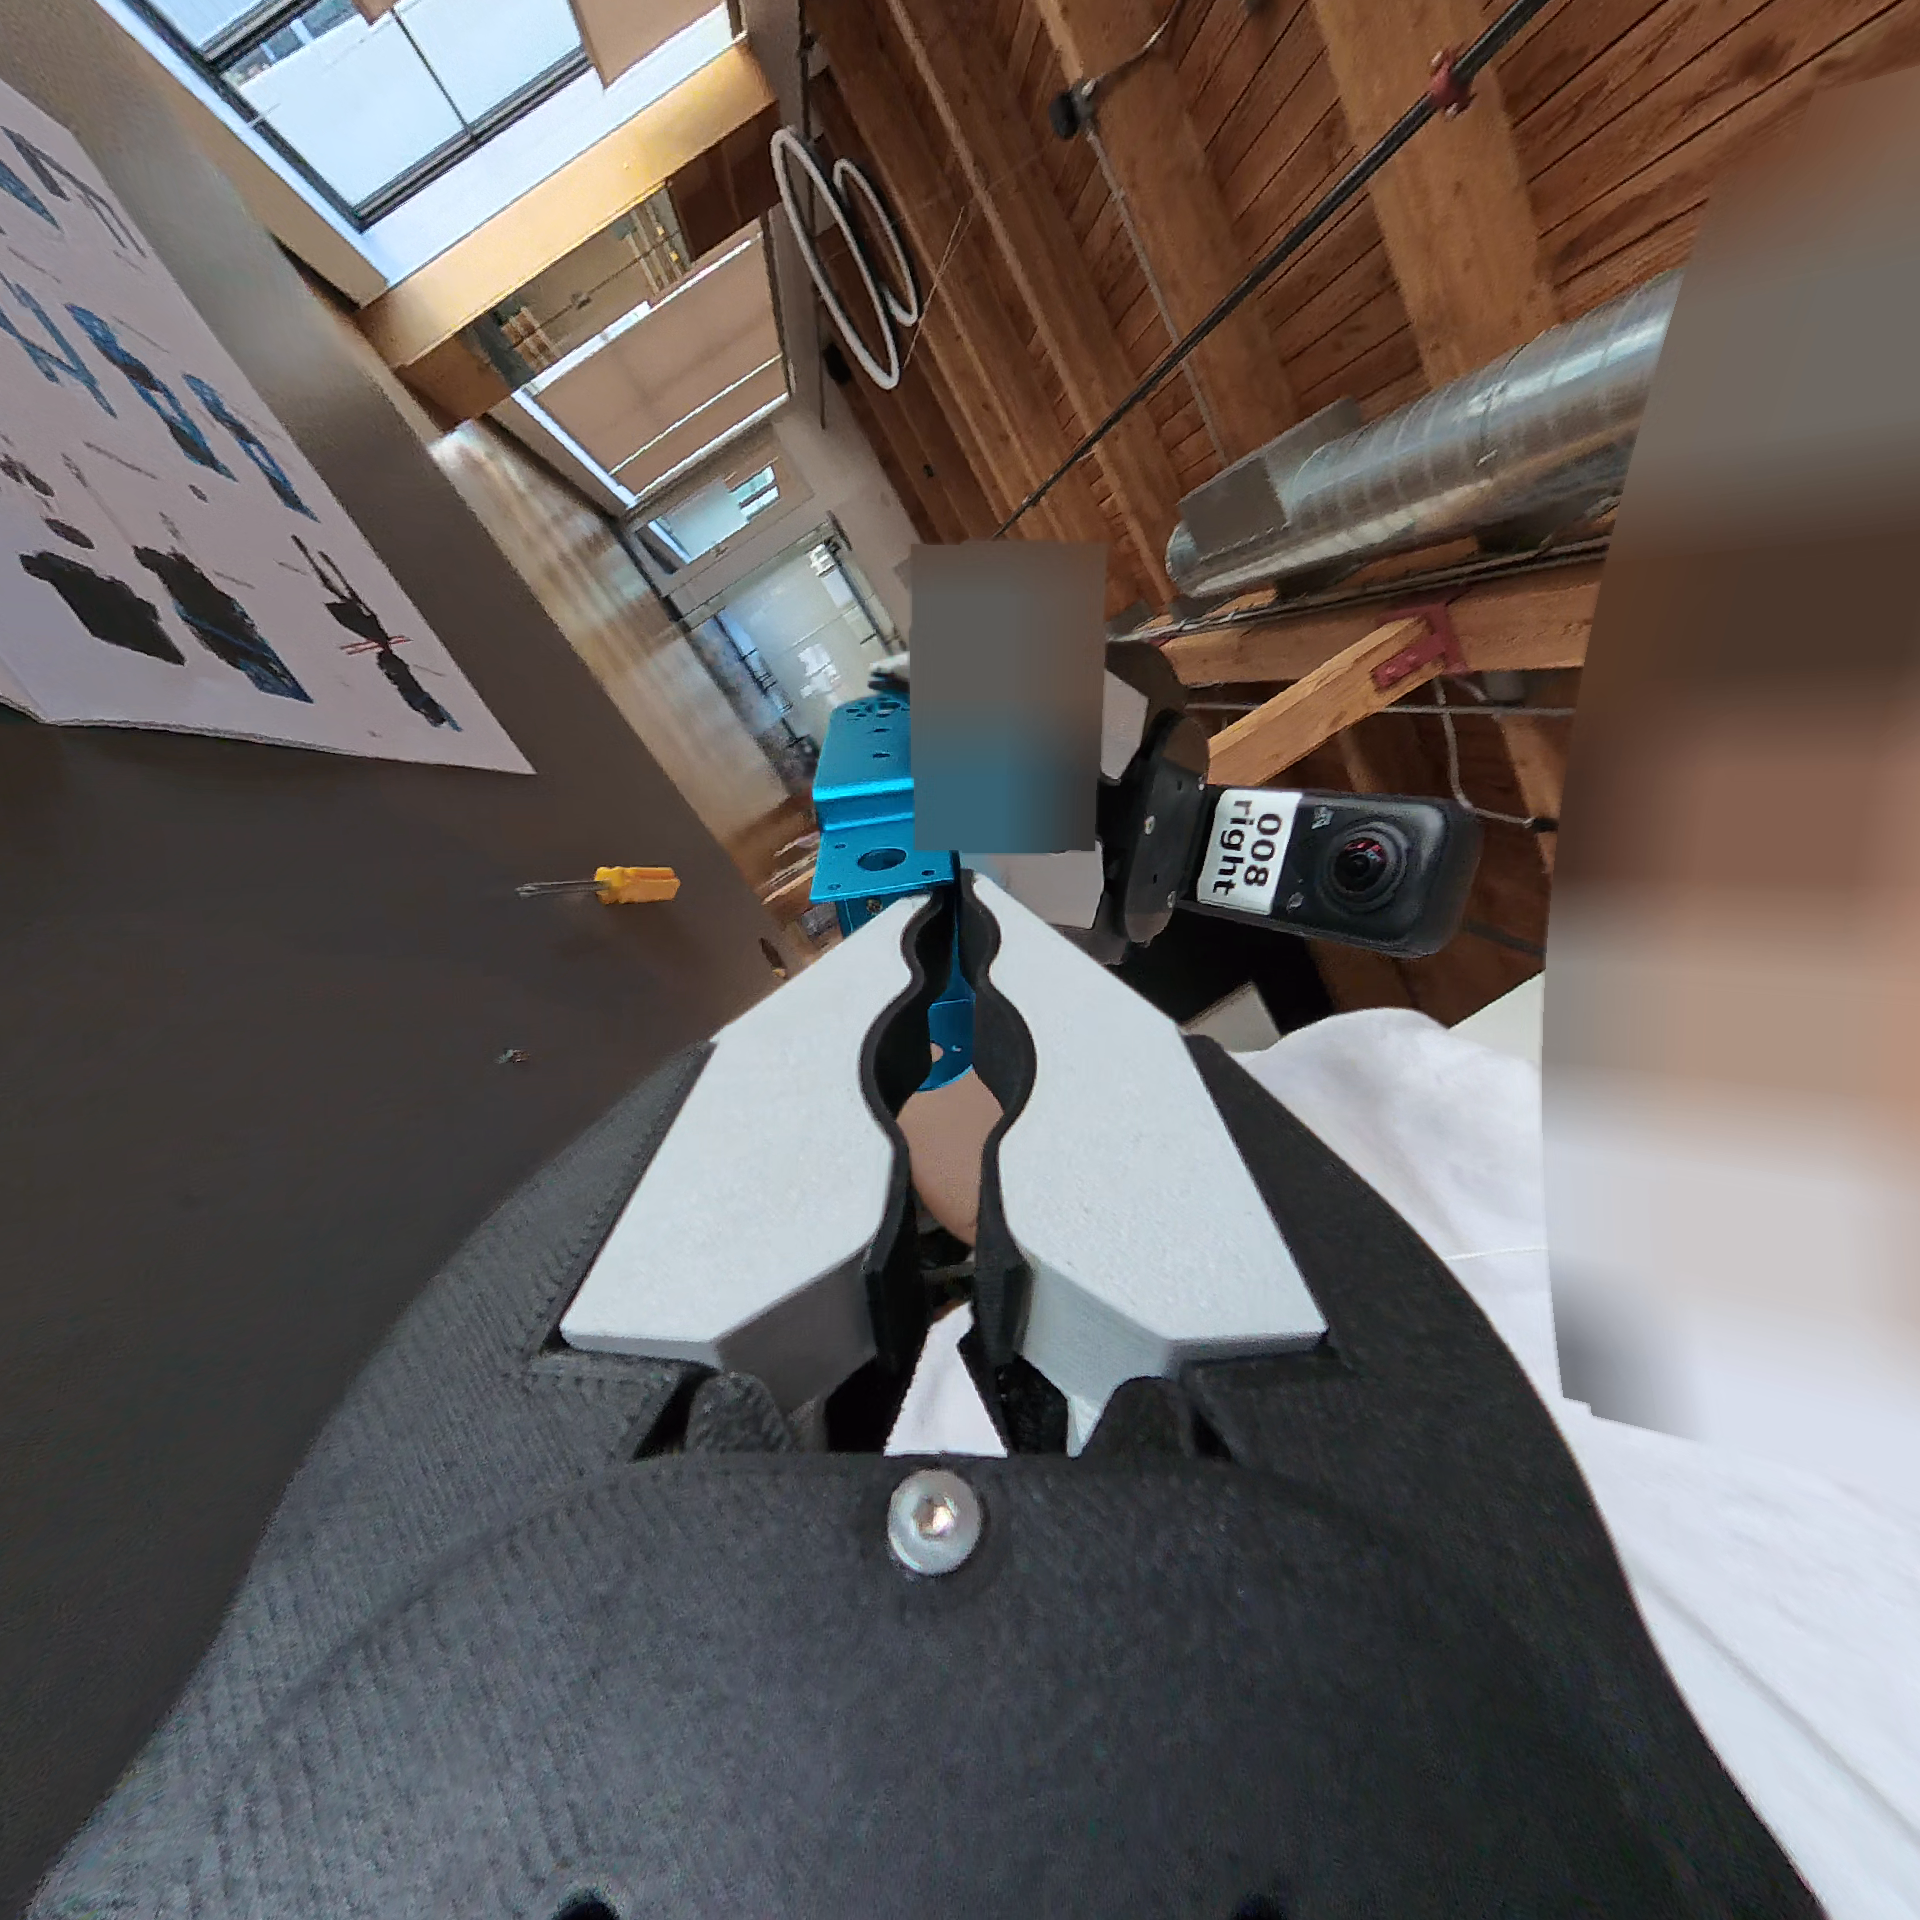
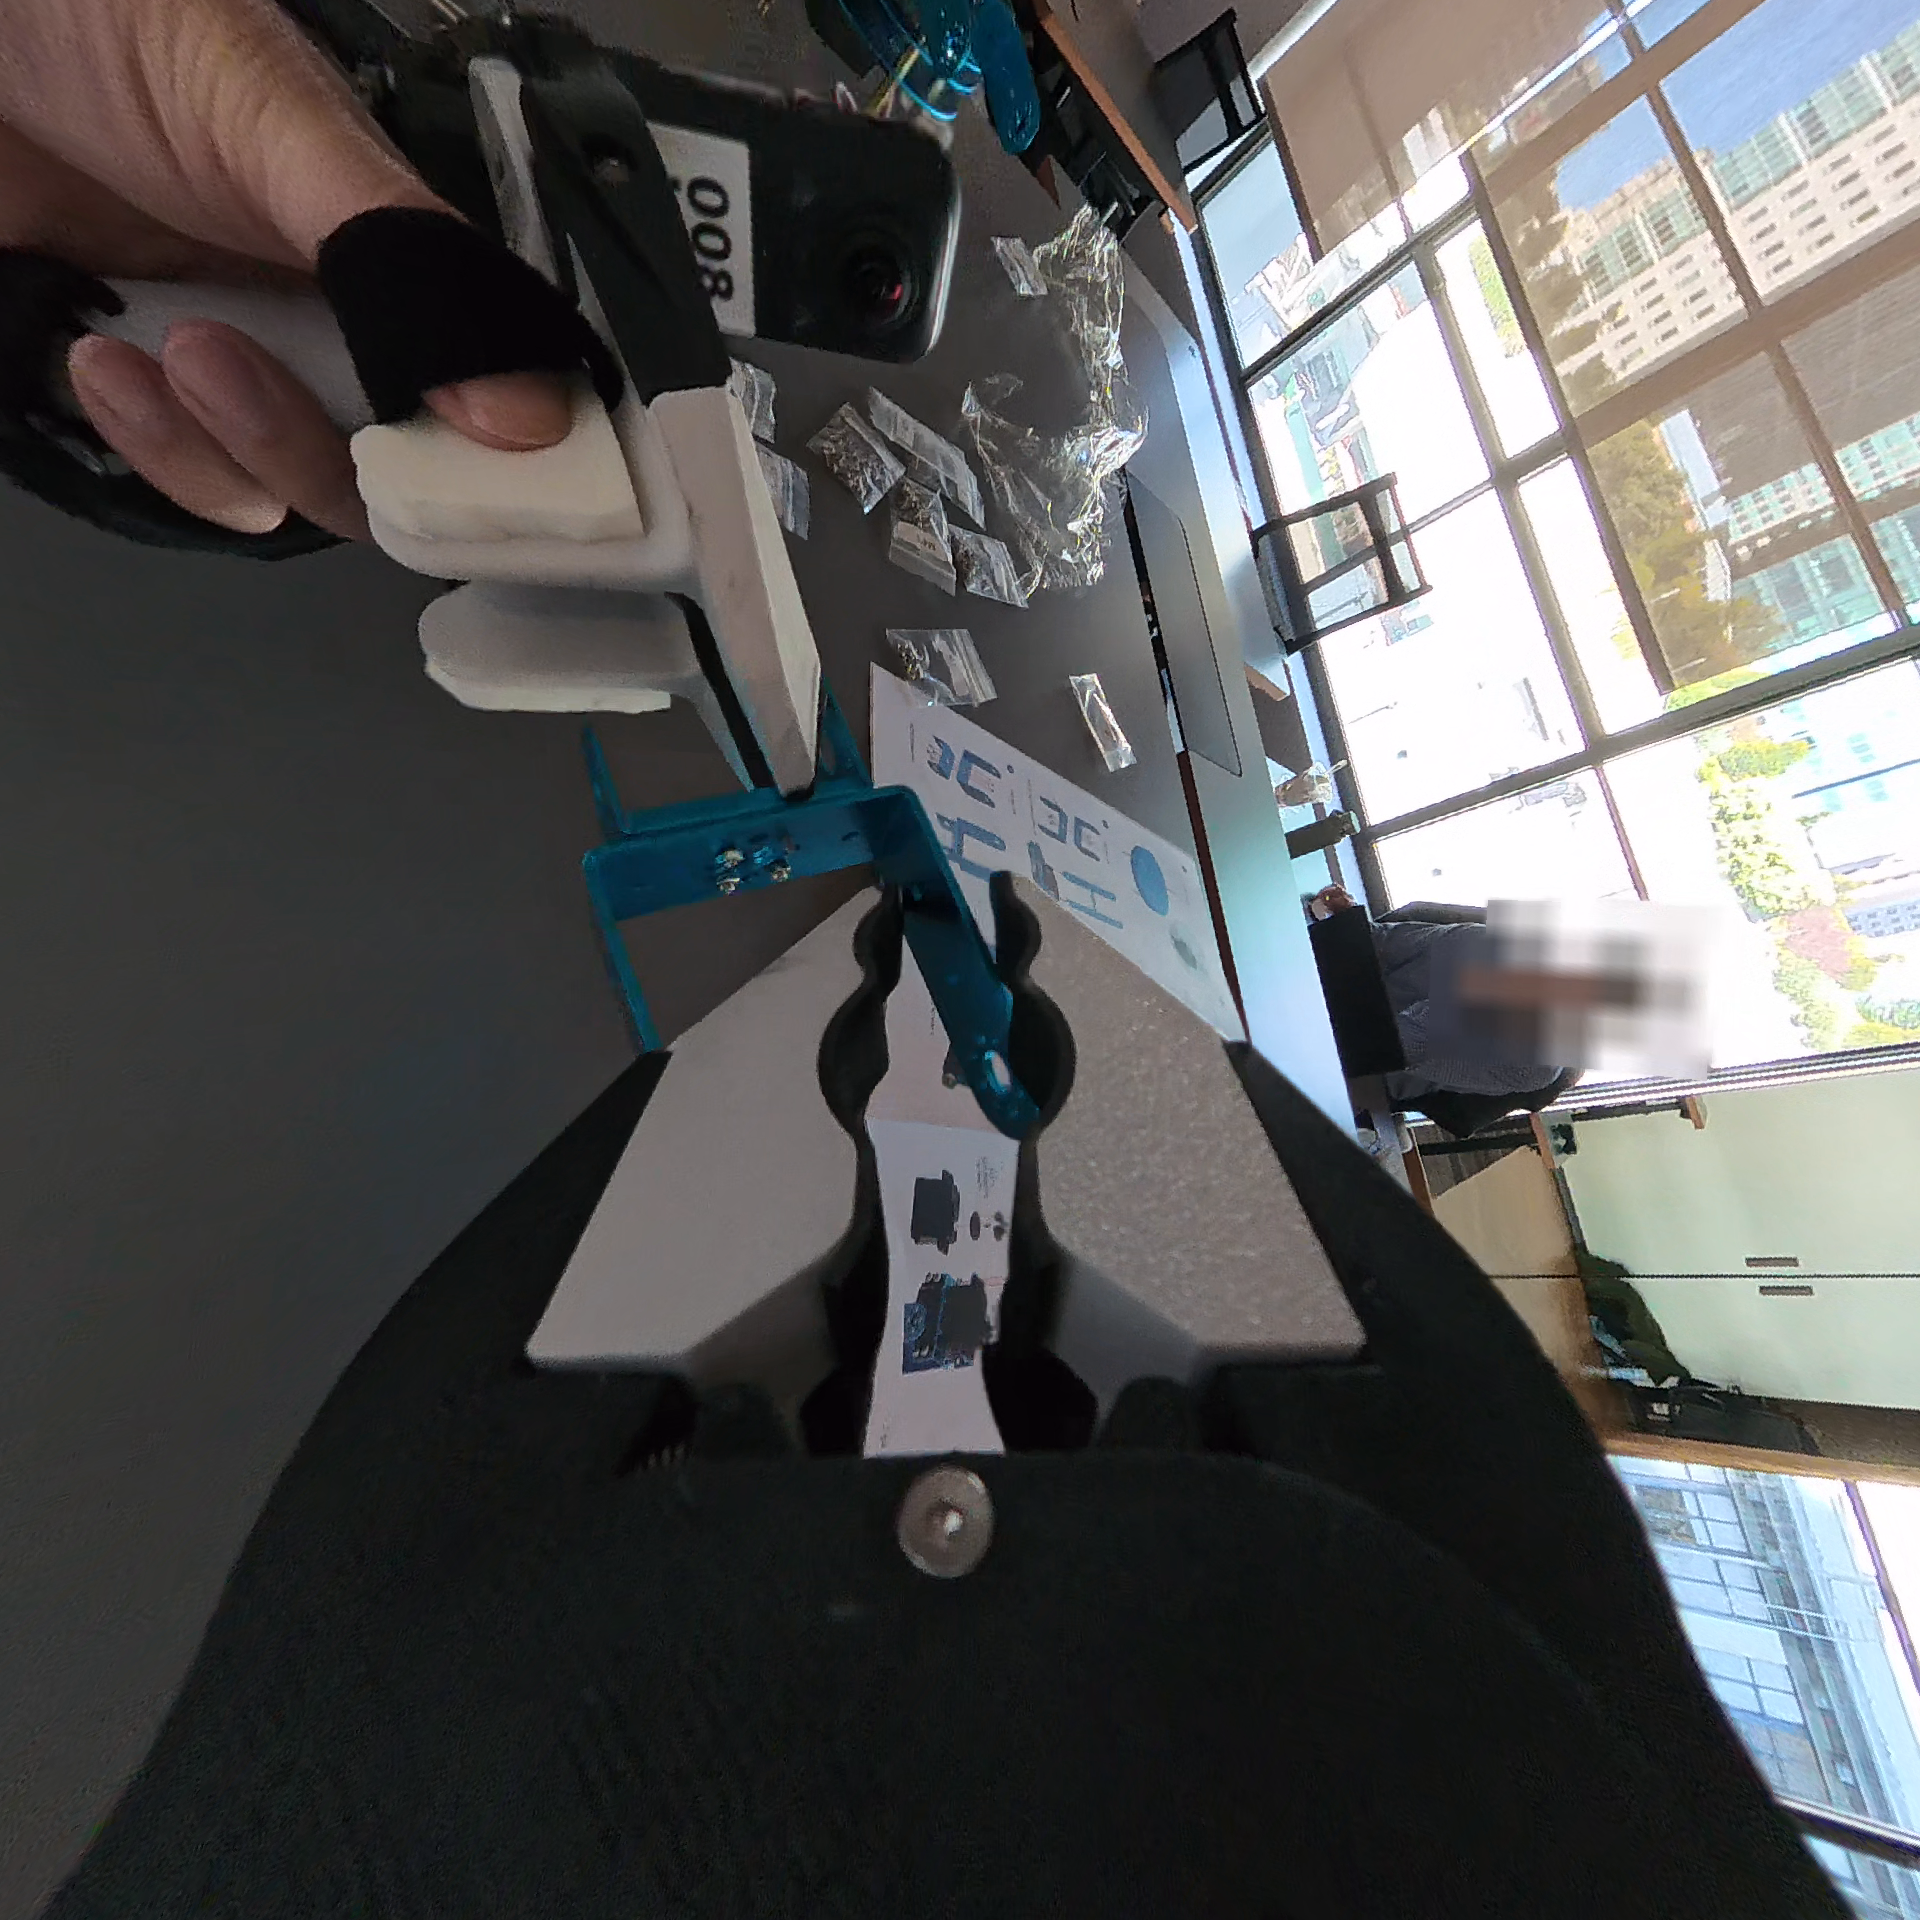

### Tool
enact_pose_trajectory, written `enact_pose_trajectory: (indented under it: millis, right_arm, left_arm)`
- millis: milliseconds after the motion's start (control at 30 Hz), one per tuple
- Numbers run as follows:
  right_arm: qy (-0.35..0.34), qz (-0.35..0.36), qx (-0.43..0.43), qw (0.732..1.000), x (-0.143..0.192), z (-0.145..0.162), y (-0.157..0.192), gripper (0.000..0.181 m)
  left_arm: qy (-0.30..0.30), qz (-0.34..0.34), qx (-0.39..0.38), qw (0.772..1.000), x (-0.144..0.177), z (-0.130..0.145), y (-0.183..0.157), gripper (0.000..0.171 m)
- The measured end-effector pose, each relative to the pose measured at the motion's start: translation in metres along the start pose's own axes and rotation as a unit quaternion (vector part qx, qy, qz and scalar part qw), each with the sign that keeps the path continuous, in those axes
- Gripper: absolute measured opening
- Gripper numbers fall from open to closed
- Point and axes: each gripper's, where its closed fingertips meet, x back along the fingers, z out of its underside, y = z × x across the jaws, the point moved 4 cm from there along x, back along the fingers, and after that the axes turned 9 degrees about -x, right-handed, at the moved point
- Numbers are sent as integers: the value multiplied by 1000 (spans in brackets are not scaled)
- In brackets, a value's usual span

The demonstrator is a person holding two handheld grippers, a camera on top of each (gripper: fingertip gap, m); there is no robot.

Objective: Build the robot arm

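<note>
A blue metal bracket frame [image 1: 868, 831] with holes and small screws is held above the dark table by both grippers. My left gripper [image 1: 961, 896] is shut on a thin blue plate of the frame. My right gripper [image 2: 940, 906] is shut on a slanting blue arm [image 2: 971, 1003] of the same frame [image 2: 727, 847]. In the right wrist view a hand holds the left gripper [image 2: 792, 774], which meets the frame from above. In the left wrist view the right gripper's camera [image 1: 1351, 871] shows beyond the frame; its fingers are hidden by a blurred patch.
A yellow-handled screwdriver [image 1: 623, 885] lies on the dark table [image 1: 260, 987]. A printed instruction sheet [image 2: 1049, 831] lies under the frame. Several small bags of hardware [image 2: 914, 499] and crumpled clear plastic [image 2: 1060, 436] lie beyond it. A person sits by the windows [image 2: 1455, 1018]. Less than 4 cm separates the two grippers' tips.
</note>
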Motion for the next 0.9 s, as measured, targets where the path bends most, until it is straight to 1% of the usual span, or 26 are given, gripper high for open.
enact_pose_trajectory:
  millis: [100, 167, 333, 433, 567, 667, 767, 833, 900]
  right_arm:
    - [-6, 0, 3, 1000, -2, -8, 0, 18]
    - [-19, -7, 4, 1000, -3, -15, 2, 22]
    - [-31, 4, -21, 999, -2, -26, -6, 28]
    - [-47, 17, -46, 998, 6, -31, -14, 31]
    - [-73, 41, -105, 991, 30, -31, -29, 33]
    - [-90, 64, -157, 981, 50, -21, -40, 33]
    - [-86, 77, -220, 969, 65, 1, -45, 33]
    - [-76, 64, -273, 957, 70, 19, -42, 35]
    - [-56, 37, -323, 944, 71, 38, -34, 45]
  left_arm:
    - [-27, 23, 17, 999, 5, 0, -1, 0]
    - [-41, 31, 24, 998, 9, -1, 0, 0]
    - [-66, 47, 30, 996, 17, -4, 1, 0]
    - [-84, 58, 41, 994, 19, -7, 3, 0]
    - [-102, 68, 42, 992, 21, -11, 3, 0]
    - [-124, 78, 29, 989, 23, -17, 0, 0]
    - [-140, 77, 10, 987, 25, -24, -3, 0]
    - [-159, 86, 1, 983, 28, -31, -7, 0]
    - [-169, 89, -3, 981, 29, -37, -9, 0]
